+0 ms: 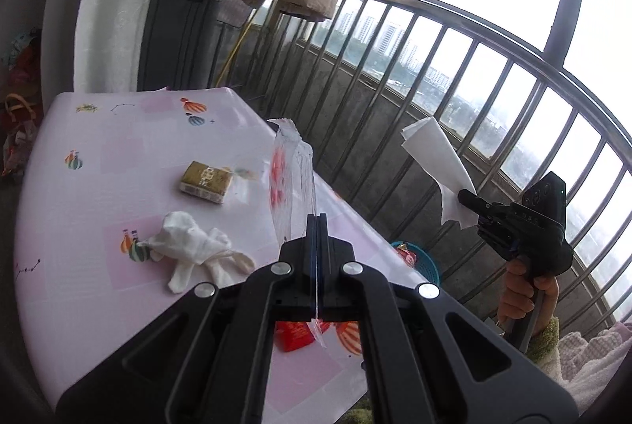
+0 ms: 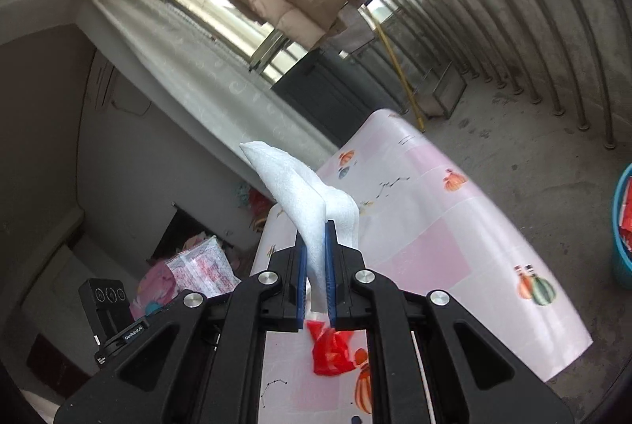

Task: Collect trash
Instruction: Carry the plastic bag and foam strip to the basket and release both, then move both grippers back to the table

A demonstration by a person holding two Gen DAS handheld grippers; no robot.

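The clear wrapper [image 1: 292, 183] is thin and floppy, pinched in the left claw [image 1: 317, 226]; soft tissue [image 2: 312, 211] is squeezed in the right claw [image 2: 314, 238].

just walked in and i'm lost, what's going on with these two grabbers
A person is clearing trash off a pink table. The left gripper is shut on a clear plastic wrapper, held up above the tabletop. The right gripper is shut on a white tissue, out beside the table. A crumpled tissue, a small box and a red wrapper remain on the table.
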